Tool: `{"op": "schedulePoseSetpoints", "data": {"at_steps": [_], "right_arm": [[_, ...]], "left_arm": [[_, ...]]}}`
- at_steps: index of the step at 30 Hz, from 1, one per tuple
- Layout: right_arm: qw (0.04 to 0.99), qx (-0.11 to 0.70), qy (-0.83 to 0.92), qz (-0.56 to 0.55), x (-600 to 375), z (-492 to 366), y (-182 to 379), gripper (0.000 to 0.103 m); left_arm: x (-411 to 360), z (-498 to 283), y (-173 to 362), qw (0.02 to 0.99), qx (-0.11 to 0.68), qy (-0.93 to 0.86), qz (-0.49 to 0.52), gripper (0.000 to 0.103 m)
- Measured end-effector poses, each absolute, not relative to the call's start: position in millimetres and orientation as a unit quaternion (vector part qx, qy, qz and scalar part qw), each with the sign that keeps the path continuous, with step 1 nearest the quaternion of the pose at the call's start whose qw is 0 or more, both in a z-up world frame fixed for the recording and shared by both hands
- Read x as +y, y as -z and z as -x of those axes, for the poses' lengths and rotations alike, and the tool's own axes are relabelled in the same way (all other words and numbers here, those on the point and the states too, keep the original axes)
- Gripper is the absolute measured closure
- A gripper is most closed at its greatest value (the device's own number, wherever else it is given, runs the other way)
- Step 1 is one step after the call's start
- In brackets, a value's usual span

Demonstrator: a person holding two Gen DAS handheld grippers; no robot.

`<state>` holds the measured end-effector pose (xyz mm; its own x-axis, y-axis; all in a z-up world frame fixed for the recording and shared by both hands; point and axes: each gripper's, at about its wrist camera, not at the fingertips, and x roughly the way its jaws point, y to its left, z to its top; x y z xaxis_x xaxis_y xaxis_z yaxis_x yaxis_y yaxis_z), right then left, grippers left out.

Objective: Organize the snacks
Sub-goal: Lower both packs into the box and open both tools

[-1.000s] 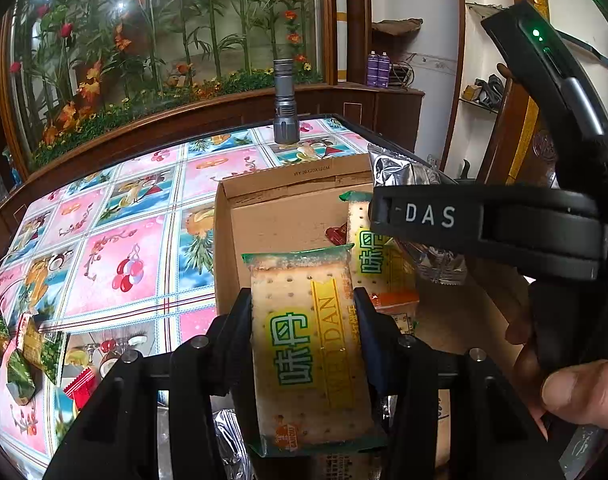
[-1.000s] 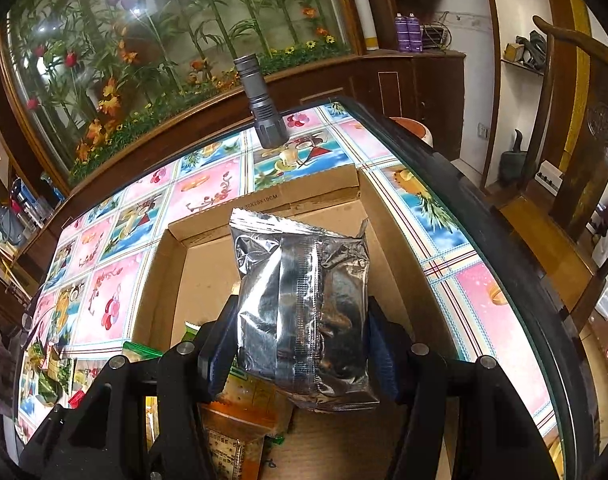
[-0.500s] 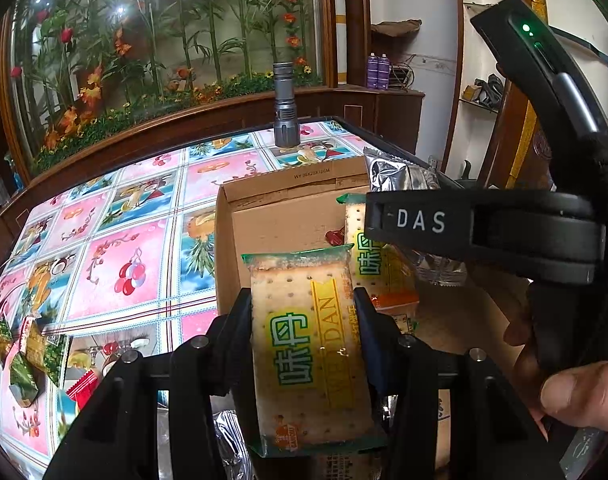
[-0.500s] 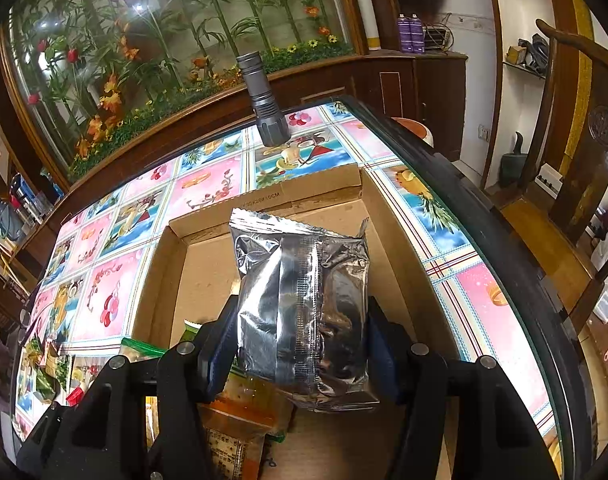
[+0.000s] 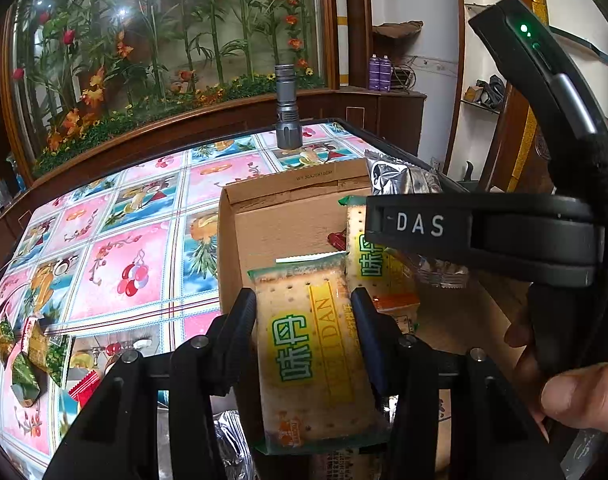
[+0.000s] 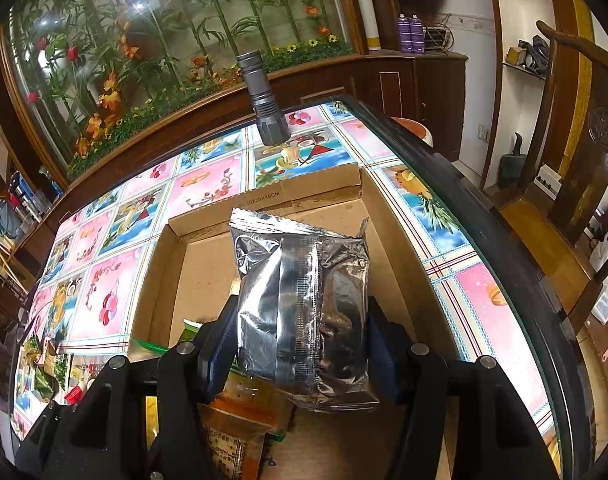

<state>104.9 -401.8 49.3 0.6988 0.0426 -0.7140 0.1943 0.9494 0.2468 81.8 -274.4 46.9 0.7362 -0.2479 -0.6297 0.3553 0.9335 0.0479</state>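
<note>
My left gripper [image 5: 304, 308] is shut on a cracker packet [image 5: 316, 356] with green characters, held over the near left part of an open cardboard box [image 5: 288, 216]. A second cracker packet [image 5: 368, 256] and an orange packet [image 5: 396, 304] lie inside the box. My right gripper [image 6: 302, 320] is shut on a silver foil packet [image 6: 300, 304], held above the box [image 6: 208, 264]. That same right gripper [image 5: 480, 232] crosses the right side of the left wrist view, with the foil packet [image 5: 400, 176] behind it and a hand [image 5: 576, 396] below. Orange and printed packets [image 6: 240, 420] lie under the foil packet.
A grey flashlight [image 5: 287, 108] stands upright on the flowered tablecloth [image 5: 124, 264] beyond the box. Several loose small snacks [image 5: 28, 356] lie near the table's left front corner. The table's dark edge [image 6: 496, 232] runs along the right, with a wooden chair [image 6: 584, 152] past it.
</note>
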Motion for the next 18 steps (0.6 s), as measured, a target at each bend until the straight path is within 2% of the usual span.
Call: {"op": "schedulePoseSetpoints", "data": {"at_steps": [11,18], "right_arm": [[0.907,0.387,0.046,-0.158,-402.9,-103.2,-47.7,0.039],[0.908,0.384,0.046,-0.163,-404.2,-100.8,-51.6,0.039]], "left_arm": [[-273.1,-80.1,-48.4,0.928,0.325,0.161,-0.084,0.054],[-270.8,-78.1,-50.8,0.93,0.32,0.161,-0.083,0.048]]}}
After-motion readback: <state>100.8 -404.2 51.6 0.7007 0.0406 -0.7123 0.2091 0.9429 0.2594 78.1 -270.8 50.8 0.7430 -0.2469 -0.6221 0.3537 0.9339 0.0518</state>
